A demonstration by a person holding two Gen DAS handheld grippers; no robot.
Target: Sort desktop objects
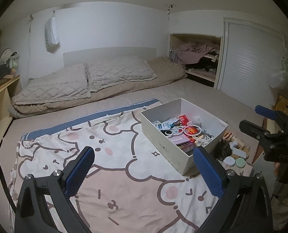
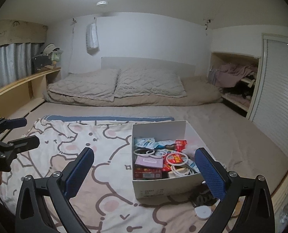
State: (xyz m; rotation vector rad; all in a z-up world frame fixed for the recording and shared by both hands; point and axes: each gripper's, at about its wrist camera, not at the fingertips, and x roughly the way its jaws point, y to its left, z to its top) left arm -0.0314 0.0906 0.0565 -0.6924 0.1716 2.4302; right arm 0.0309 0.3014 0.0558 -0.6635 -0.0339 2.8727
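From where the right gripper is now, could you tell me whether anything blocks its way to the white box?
Nothing visible does. The right gripper hangs open above the cartoon blanket, and the white box sits just ahead with its top open. The left gripper is off to the side.

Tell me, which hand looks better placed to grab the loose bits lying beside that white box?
Probably the right. The right gripper hangs open beside the white box, with the small round containers just under its right finger. The left gripper is open too, but over the cartoon blanket.
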